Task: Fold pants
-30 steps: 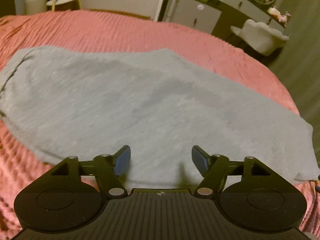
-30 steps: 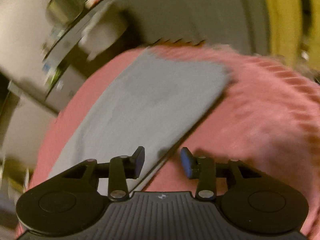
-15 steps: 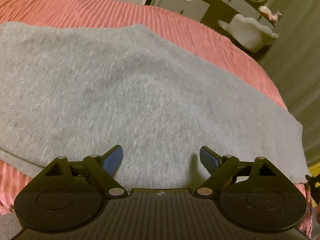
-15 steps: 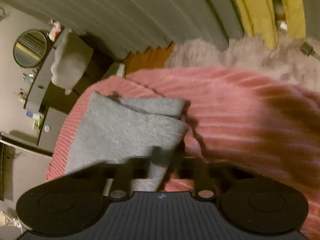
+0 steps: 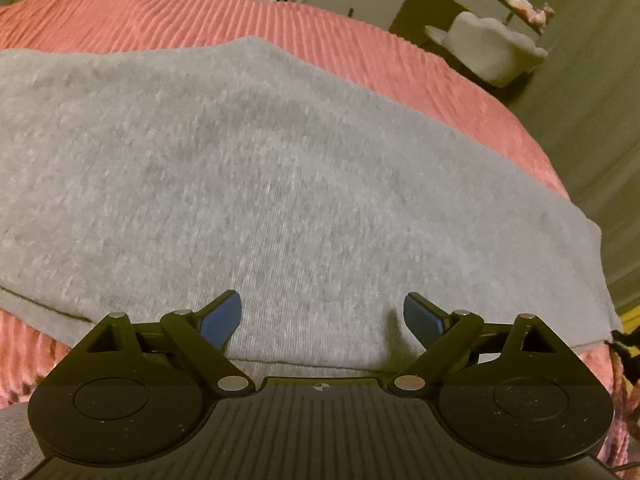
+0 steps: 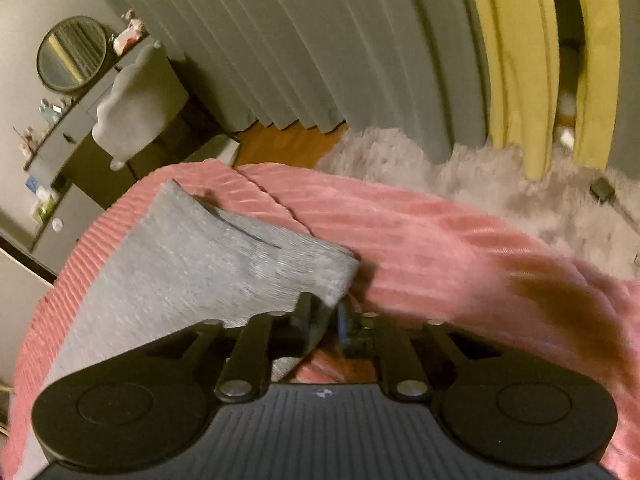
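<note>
Left tongs [image 5: 322,316] angled down over pants [image 5: 256,184], jaws opening, empty. Right tongs [image 6: 322,320] opening, jaws still pinching pants corner [image 6: 320,276]; pink bed [image 6: 460,248] beneath.

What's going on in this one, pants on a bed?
Yes. A person with a handheld gripper in each hand is folding grey pants spread over a pink ribbed bedspread. The right gripper has the corner of the pants' ribbed end between its jaws, with the cloth bunched there; the jaws are opening slightly. The left gripper is over the near edge of the pants with its jaws wide and opening, gripping nothing. No fold is visible yet in the left view.
</note>
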`<state>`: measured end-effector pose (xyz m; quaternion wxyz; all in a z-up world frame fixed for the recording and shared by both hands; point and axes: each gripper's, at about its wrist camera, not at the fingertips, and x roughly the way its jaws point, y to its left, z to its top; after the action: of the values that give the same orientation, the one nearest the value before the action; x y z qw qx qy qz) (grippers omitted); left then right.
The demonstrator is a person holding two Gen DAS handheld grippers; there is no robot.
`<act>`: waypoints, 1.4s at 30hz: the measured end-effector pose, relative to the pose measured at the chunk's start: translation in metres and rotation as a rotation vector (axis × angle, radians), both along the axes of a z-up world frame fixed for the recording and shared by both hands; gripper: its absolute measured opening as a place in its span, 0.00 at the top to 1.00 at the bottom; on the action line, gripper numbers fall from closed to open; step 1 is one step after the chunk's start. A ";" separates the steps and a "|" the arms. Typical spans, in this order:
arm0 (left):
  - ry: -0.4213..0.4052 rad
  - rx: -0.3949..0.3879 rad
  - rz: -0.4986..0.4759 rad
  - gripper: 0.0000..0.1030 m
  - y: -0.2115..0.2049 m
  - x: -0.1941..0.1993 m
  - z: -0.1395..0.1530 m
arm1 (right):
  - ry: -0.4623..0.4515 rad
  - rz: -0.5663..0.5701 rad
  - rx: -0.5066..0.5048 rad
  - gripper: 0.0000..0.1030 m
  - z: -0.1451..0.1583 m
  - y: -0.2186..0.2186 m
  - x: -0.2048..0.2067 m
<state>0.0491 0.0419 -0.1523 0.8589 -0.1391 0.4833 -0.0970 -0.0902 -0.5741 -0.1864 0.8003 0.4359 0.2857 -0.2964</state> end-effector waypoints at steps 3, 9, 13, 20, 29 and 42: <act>-0.009 0.015 -0.008 0.08 -0.004 0.001 0.000 | -0.066 -0.021 0.103 0.81 -0.001 -0.008 -0.013; -0.008 0.006 -0.006 0.07 -0.005 0.000 0.000 | -0.101 0.015 0.173 0.81 -0.010 0.000 -0.011; -0.006 0.010 -0.008 0.07 -0.005 0.000 0.000 | -0.111 0.037 0.139 0.74 -0.002 0.005 -0.006; -0.006 0.036 -0.021 0.06 -0.010 0.001 -0.001 | -0.167 -0.029 0.196 0.69 -0.022 -0.011 -0.008; -0.004 0.044 -0.021 0.06 -0.012 0.002 -0.001 | -0.217 0.027 0.179 0.72 -0.027 -0.009 0.015; 0.044 -0.163 0.119 0.06 0.031 -0.006 0.018 | -0.162 0.090 -0.064 0.92 0.050 0.031 0.045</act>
<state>0.0434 0.0732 -0.1344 0.8381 -0.2390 0.4835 -0.0818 -0.0453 -0.5433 -0.1369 0.8467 0.4195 0.2300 -0.2327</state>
